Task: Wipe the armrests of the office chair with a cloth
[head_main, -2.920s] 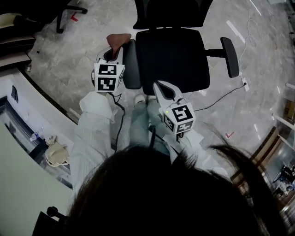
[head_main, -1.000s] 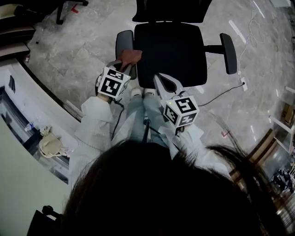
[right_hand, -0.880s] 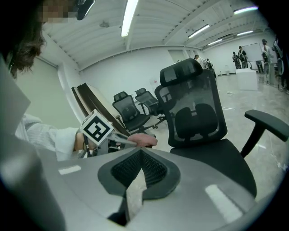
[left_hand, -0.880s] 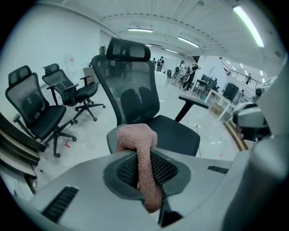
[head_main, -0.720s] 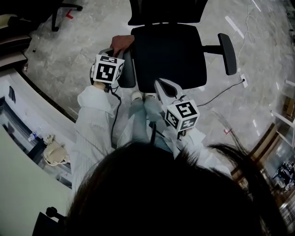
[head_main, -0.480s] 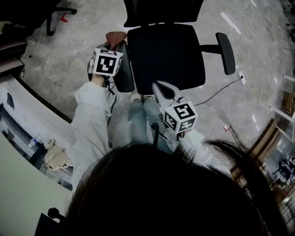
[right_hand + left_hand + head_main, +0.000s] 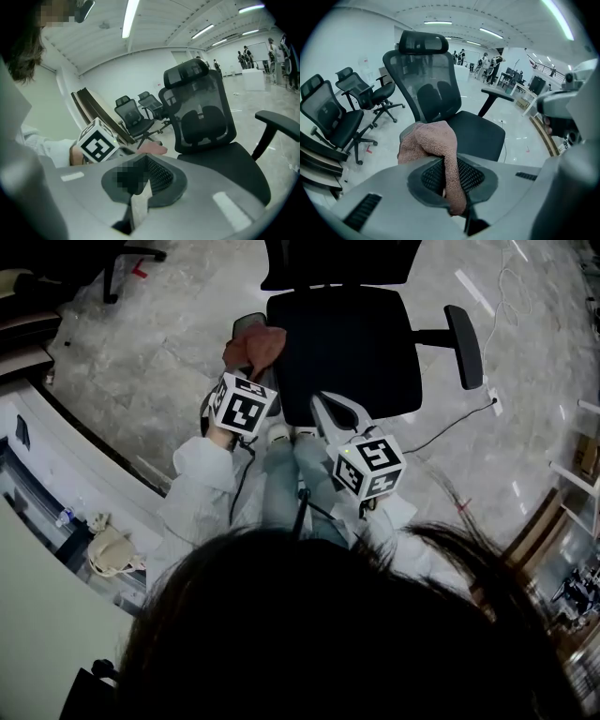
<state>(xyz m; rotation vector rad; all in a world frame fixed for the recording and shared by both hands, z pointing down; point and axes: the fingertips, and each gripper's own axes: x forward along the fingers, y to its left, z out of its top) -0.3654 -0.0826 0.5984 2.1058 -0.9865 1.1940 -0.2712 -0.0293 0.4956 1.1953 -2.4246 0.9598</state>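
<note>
Here the left gripper (image 7: 449,185) has its jaws clamped on a dusty-pink terry cloth (image 7: 429,140). A pinched fold runs down between the ribbed pads and the rest bunches out in front. In the head view that bunch lies on the dark grey padded armrest (image 7: 246,322) at 9 o'clock of the black office chair (image 7: 342,348) seat. Whether it presses there or only rests I cannot tell. The matching armrest (image 7: 464,345) sits at 3 o'clock, well apart from both tools. The right gripper (image 7: 336,413) hangs at the seat's 6 o'clock edge, its jaws drawn together but for a pale sliver, with nothing in them. The cloth looks light, soft and limp, so it will probably drape and drag rather than push. It likely wants a grip near its middle, as now, with a fat wad left forward to bear on the pad. A chair of this sort may swivel under a firm stroke.
</note>
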